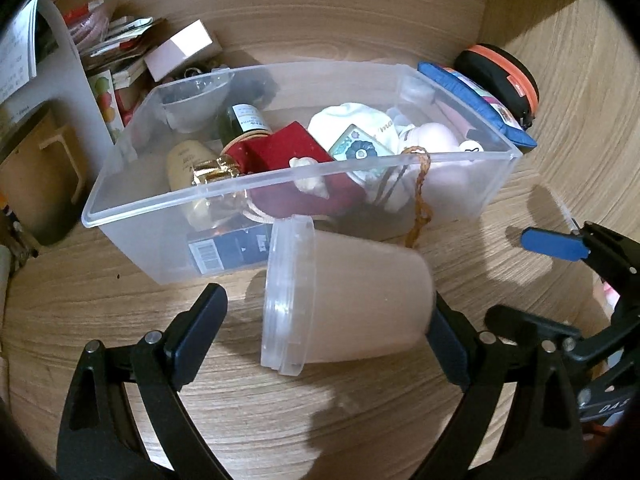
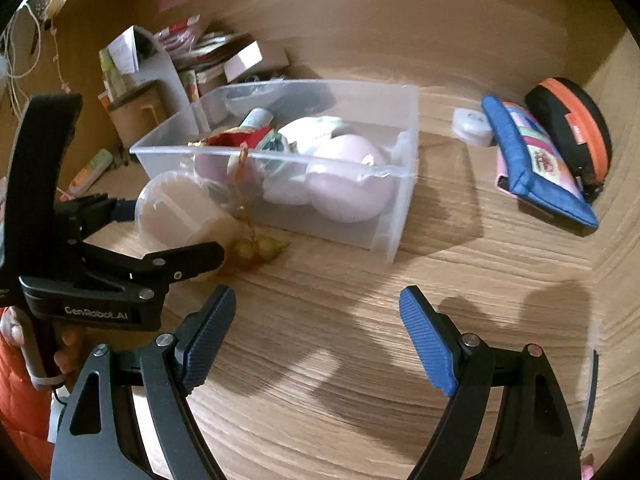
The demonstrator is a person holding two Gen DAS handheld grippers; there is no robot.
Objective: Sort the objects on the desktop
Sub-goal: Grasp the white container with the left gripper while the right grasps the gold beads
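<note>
Wood-grain desk (image 2: 320, 360) fills both views, with a wooden back panel behind and a heap of papers and small boxes (image 1: 132, 52) far ahead to the left of the left gripper; straight ahead of the left gripper (image 1: 326, 320) stands a clear plastic bin (image 1: 160, 208) crowded with small things: a red pouch (image 1: 280, 152), a green bottle (image 1: 240, 120), a white cloth item (image 1: 352, 120), a pink rounded item (image 2: 348, 184); a brown cord (image 1: 420, 200) hangs over the bin's near wall onto the desk; between the left gripper's widely spread jaws lies a frosted lidded tub (image 1: 344, 300) on its side, its base against the right finger, its lid clear of the left finger, so no grip shows; the right gripper (image 2: 316, 336) hovers over bare desk, jaws spread wide with nothing between them; ahead and to its right lie a blue pouch (image 2: 536, 160) and a black case with an orange band (image 2: 572, 120), touching each other, with a small white round item (image 2: 472, 124) just left of the pouch.
</note>
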